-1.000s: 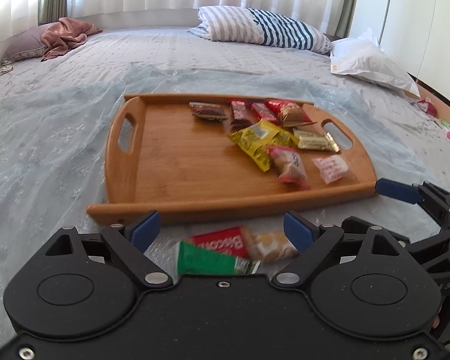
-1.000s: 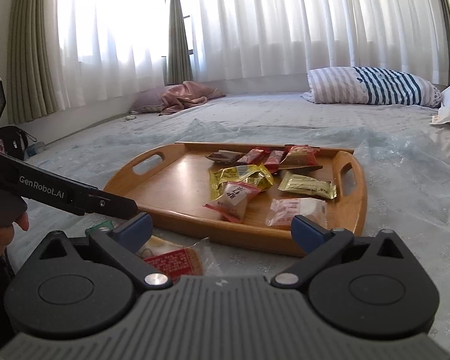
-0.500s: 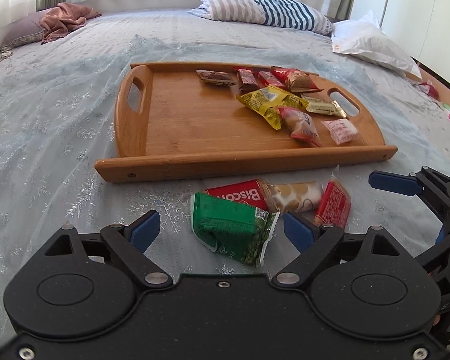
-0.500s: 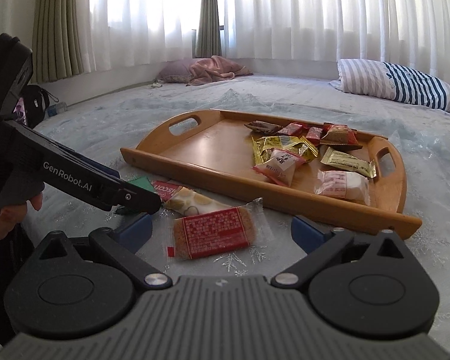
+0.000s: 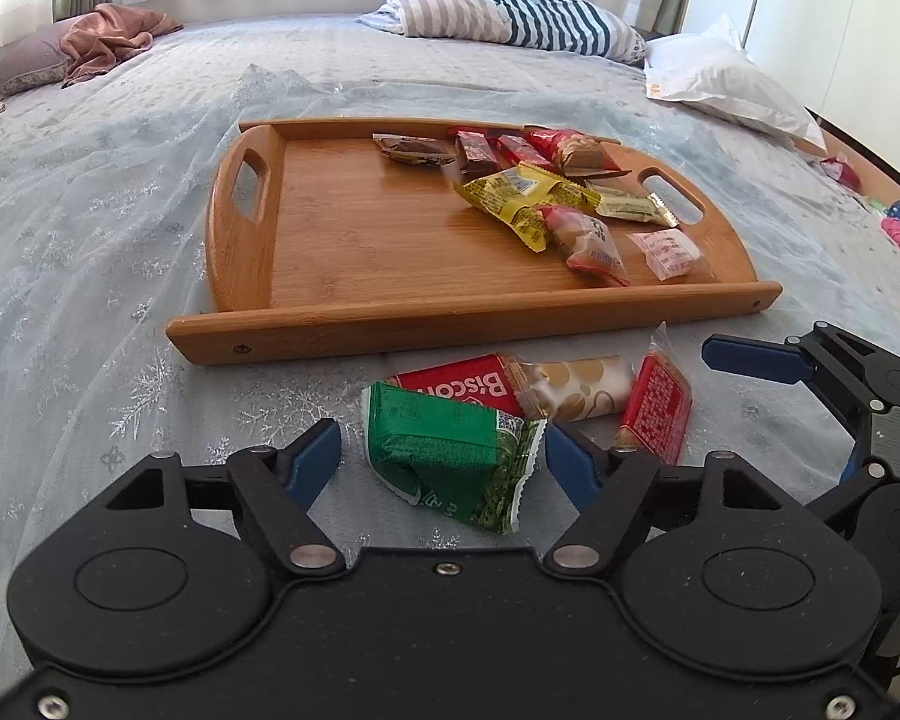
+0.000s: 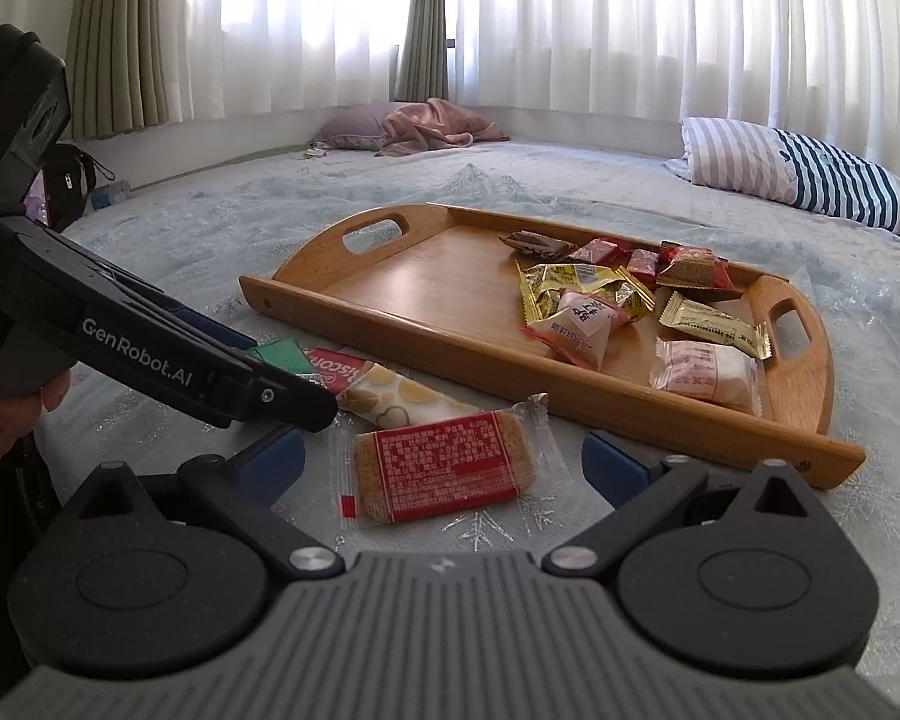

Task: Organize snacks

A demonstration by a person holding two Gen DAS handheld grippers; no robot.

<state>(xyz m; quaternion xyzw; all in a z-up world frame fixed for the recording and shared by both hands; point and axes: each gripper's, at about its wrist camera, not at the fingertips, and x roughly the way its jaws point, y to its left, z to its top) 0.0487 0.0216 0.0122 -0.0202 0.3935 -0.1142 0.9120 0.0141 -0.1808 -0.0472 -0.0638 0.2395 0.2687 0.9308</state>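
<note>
A wooden tray (image 5: 354,264) (image 6: 426,282) lies on the bed with several wrapped snacks at its right side. In front of it lie a green packet (image 5: 450,450), a red biscuit pack (image 5: 456,384), a cream dotted snack (image 5: 576,387) (image 6: 402,402) and a red-labelled clear bar (image 5: 654,408) (image 6: 444,465). My left gripper (image 5: 444,465) is open, its fingers either side of the green packet. My right gripper (image 6: 444,465) is open, its fingers either side of the red-labelled bar.
The bed has a pale blue snowflake cover (image 5: 90,240). A striped pillow (image 5: 510,12) and a white pillow (image 5: 726,84) lie at the back right, a pink cloth (image 5: 108,39) at the back left. Curtains (image 6: 630,30) hang behind.
Both grippers have drawn back and tilted down, bringing the loose snacks in front of the tray into full view. The fingers now flank the green packet and the red-labelled bar.
</note>
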